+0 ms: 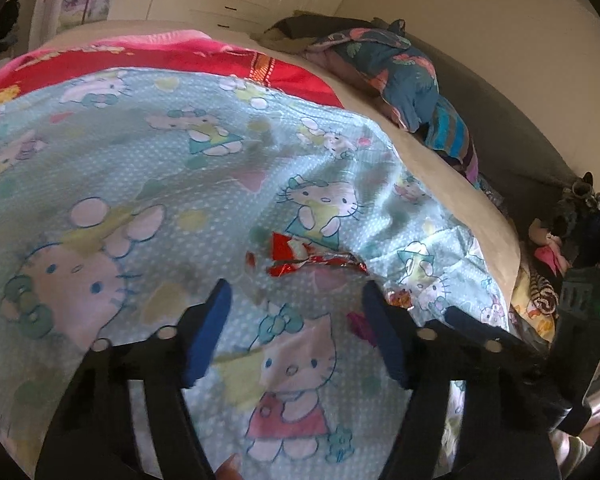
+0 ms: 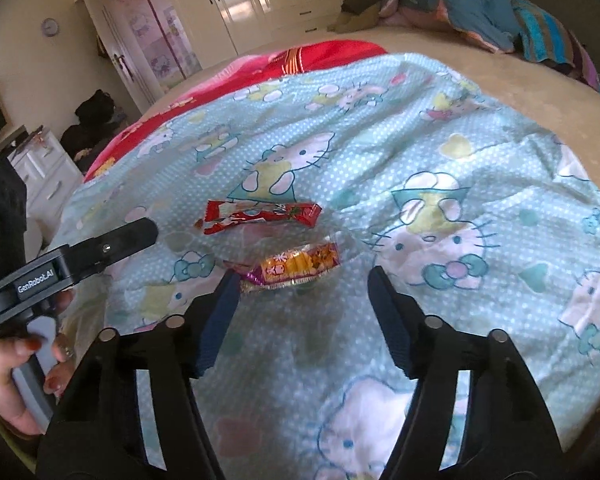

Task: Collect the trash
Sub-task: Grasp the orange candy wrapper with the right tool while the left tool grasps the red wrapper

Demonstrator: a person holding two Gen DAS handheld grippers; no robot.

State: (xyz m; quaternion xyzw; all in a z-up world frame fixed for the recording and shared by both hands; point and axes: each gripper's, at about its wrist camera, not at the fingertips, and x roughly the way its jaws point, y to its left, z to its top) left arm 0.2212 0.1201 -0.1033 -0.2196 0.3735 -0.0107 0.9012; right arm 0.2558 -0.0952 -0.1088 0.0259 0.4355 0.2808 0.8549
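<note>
bed with a pale blue cat-print sheet (image 2: 440, 152), loosely spread and wrinkled. two wrappers lie on it, close together but apart.

left claw (image 1: 296, 286): fingers spread, nothing between the pads, tips just short of the red wrapper (image 1: 312, 258), which is crumpled and foil-shiny. right claw (image 2: 304, 276): fingers also spread and empty, hovering at the orange wrapper (image 2: 296, 266); its left finger looks to be at or on the wrapper's purple end, though blur there makes contact uncertain. in the right wrist view the red wrapper (image 2: 260, 216) sits just beyond the orange one.

risks, as judged from here:
- sheet is soft and slack. a claw closing low would likely pinch a fold of fabric with the wrapper, and lifting would drag the sheet and shift the other wrapper.
- both wrappers are thin and flat; fingers closing above them could skate over the film and come up empty.
- the orange wrapper lies crosswise to the right claw's gap, off toward the left finger; an uneven close may push it aside rather than trap it.
- the two claws work near each other; converging on neighbouring pieces invites a knock between them.
- a small pink scrap (image 1: 358, 326) by the left claw's right finger could be overlooked.
</note>
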